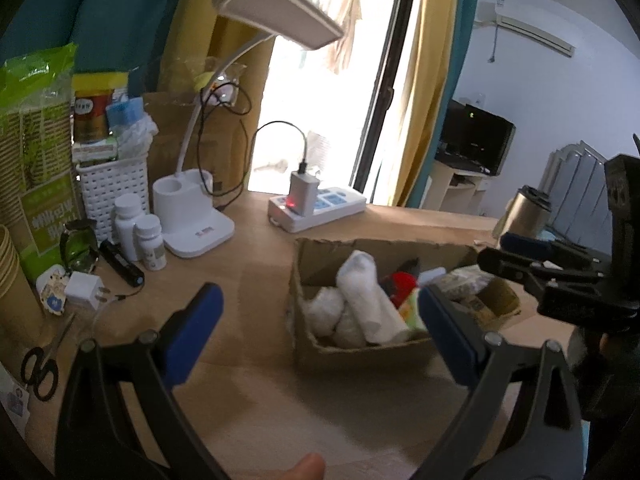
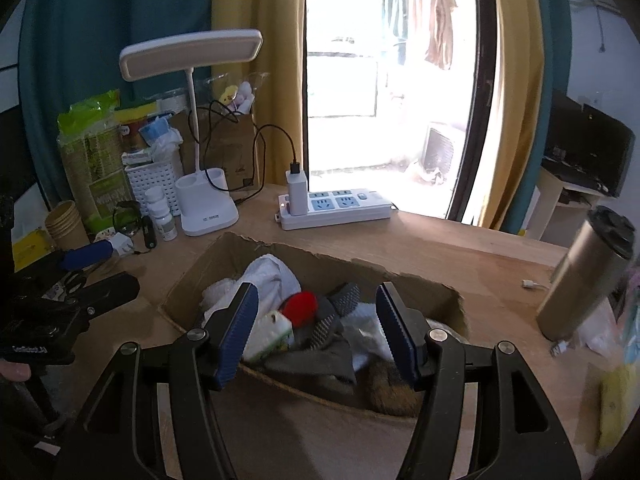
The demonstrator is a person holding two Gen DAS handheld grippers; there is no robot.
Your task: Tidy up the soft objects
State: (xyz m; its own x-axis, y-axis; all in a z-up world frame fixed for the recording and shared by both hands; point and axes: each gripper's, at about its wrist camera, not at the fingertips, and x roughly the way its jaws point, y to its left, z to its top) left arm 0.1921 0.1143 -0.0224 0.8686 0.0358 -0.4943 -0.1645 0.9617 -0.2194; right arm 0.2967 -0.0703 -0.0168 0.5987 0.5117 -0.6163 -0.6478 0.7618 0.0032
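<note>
- The left wrist view looks forward from low over the tabletop, off the left side of the cardboard box, facing the window, with the box a little ahead and right of centre.
- The right wrist view sits close above the box's near rim, looking down into it and on toward the window.
- Both views share the box, the desk lamp and the power strip beyond it.
- Each view catches the other hand-held gripper at its edge: the right hand-held gripper and the left hand-held gripper.

Bare desk left of box; lamp and bottles crowd behind.
</note>
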